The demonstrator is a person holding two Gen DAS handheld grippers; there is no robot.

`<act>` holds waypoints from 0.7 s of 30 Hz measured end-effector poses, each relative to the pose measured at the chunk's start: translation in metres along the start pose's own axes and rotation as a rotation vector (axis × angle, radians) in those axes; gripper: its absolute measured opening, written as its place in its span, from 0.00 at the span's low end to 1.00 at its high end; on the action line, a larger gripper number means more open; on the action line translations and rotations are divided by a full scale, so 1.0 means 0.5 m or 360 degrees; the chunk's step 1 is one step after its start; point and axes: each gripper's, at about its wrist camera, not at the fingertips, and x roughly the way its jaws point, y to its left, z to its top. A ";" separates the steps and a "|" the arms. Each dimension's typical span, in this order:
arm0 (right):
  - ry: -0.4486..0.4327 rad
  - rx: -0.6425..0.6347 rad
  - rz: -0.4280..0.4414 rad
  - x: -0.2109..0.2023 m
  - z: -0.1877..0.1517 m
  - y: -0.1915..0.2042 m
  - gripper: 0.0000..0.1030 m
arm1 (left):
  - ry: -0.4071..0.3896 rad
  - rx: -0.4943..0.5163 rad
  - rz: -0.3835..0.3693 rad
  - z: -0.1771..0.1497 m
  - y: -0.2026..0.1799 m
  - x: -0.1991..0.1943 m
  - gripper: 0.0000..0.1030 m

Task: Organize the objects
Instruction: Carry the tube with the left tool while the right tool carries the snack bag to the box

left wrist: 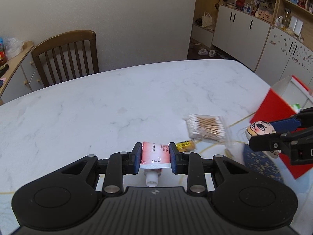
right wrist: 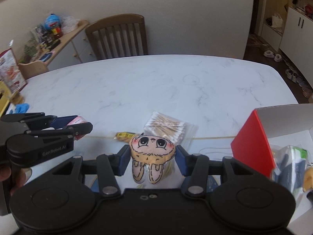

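Above the marble table [left wrist: 117, 98], your left gripper [left wrist: 155, 157] clamps a pink tube [left wrist: 152, 154], while your right gripper [right wrist: 152, 158] pinches a bunny plush [right wrist: 151, 152]. Carry both level toward the red box [right wrist: 252, 143] at right, clearing the cotton swab packet [left wrist: 205, 127] before releasing.

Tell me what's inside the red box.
In the red box, a green and white packet and something orange show at its open side. Its walls hide the rest of the inside.
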 end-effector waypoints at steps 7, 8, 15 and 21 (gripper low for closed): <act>-0.0023 -0.0036 0.0084 -0.076 -0.027 -0.007 0.47 | -0.0005 -0.0038 -0.0077 -0.007 -0.049 -0.072 0.27; -0.0030 -0.0046 0.0091 -0.088 -0.032 -0.010 0.47 | -0.0005 -0.0043 -0.0090 -0.010 -0.059 -0.081 0.27; -0.0103 -0.0106 0.0107 -0.161 -0.065 -0.055 0.47 | -0.0013 -0.0021 -0.0140 -0.014 -0.152 -0.132 0.27; -0.0130 -0.0100 0.0100 -0.209 -0.093 -0.118 0.47 | -0.0014 0.0004 -0.0156 -0.011 -0.248 -0.158 0.27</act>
